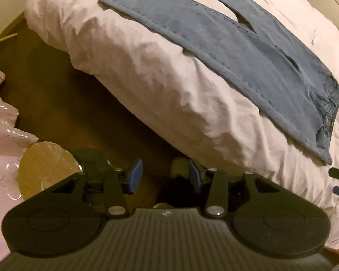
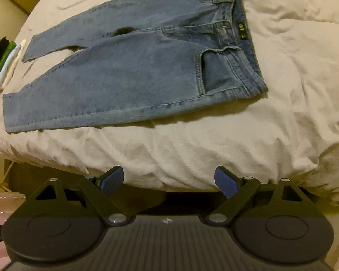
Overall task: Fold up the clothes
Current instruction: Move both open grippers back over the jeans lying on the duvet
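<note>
While the pair of light blue denim jeans [image 2: 133, 67] lies spread flat on the rumpled white duvet [image 2: 214, 153] of the bed, both grippers hang off the near edge, touching no cloth.

Farthest left, in the right wrist view, a small stack of folded clothes in black, green and white [image 2: 4, 63] sits on the duvet just beyond the trouser hems. The two legs run from there toward the right, a little apart at the hems with the white cover showing between them, and a dark spot marks the crotch. The waistband [image 2: 241, 33], with its button, pockets and inner label, lies at the right end. The near leg runs close along the bed's edge.

The left gripper [image 1: 162, 176] hovers over the brown floor [image 1: 56, 103] beside the bed, a shiny pinkish cloth [image 1: 2, 122] at its left. Its jaws stand partly open, the blue pads [image 1: 134, 176] facing each other across a moderate gap with nothing between them. At the right edge of that view, the tips of the other gripper peek in.

The right gripper [image 2: 169, 180] is held just before the overhanging duvet, below the jeans' seat. Its jaws are spread wide and hold nothing.
</note>
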A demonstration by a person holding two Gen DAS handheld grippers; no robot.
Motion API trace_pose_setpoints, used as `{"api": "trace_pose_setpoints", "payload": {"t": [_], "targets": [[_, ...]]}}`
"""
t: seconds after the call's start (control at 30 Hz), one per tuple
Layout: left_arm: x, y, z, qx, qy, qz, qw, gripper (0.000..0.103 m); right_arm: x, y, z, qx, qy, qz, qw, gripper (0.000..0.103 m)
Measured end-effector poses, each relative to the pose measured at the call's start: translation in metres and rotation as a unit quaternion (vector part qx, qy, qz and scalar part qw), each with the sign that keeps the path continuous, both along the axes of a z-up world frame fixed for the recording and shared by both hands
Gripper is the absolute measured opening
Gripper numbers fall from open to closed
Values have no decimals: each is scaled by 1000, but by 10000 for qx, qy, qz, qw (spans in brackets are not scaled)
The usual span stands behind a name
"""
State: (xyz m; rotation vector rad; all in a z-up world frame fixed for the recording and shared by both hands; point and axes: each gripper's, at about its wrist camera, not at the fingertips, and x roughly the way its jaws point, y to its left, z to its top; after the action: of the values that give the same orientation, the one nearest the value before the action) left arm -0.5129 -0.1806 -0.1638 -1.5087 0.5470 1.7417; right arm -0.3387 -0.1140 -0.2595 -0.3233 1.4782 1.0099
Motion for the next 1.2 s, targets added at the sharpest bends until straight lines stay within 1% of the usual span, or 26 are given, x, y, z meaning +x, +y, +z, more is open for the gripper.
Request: {"api": "trace_pose_setpoints", "payload": {"t": [0.07, 0.13, 0.27, 0.33, 0.4, 0.5, 0.57, 0.63, 0.73, 0.83, 0.93, 1.0, 1.07, 1.1, 1.2], "targets": [[-14, 5, -3, 66, -46, 56, 10000, 40, -8, 14, -3, -101, -20, 39, 9999, 90], [-32, 9, -8, 104, -75, 153, 9998, 40, -19, 37, -9, -181, 2, 131, 9997, 90], [-84, 25, -15, 82, -131, 503, 9986, 40, -39, 96, -19, -200, 118, 409, 9989, 90], [-112, 36, -14, 51, -176, 724, 9972, 40, -47, 130, -20, -256, 175, 536, 9981, 90], [-137, 47, -10, 93, -176, 907, 9957, 40, -53, 160, -15, -206, 231, 698, 9971, 90], [-170, 63, -3, 307, -71, 1160, 9927, 40, -62, 208, -6, -47, 186, 1020, 9946, 90], [-187, 72, -5, 343, -102, 1374, 9899, 40, -69, 235, -2, -45, 86, 1182, 9929, 90], [-201, 77, -9, 407, -230, 1531, 9871, 40, -75, 255, 4, 77, 162, 1319, 9911, 90], [-222, 86, -20, 387, -430, 1724, 9833, 41, -88, 279, 8, 184, 232, 1489, 9884, 90], [-246, 97, -34, 351, -635, 1866, 9797, 41, -95, 295, 5, 57, 195, 1414, 9897, 90], [-272, 107, -47, 397, -786, 2041, 9750, 45, -101, 310, 2, -70, 158, 1338, 9909, 90], [-291, 114, -60, 370, -868, 2103, 9731, 51, -105, 320, -1, -155, 133, 1287, 9915, 90], [-310, 123, -73, 282, -823, 2105, 9737, 52, -109, 330, -3, -240, 109, 1237, 9920, 90], [-320, 127, -81, 275, -857, 2137, 9727, 52, -111, 335, -4, -282, 96, 1211, 9922, 91], [-351, 137, -102, 471, -1127, 2247, 9667, 53, -118, 346, -7, -473, 61, 1031, 9935, 91]]}}
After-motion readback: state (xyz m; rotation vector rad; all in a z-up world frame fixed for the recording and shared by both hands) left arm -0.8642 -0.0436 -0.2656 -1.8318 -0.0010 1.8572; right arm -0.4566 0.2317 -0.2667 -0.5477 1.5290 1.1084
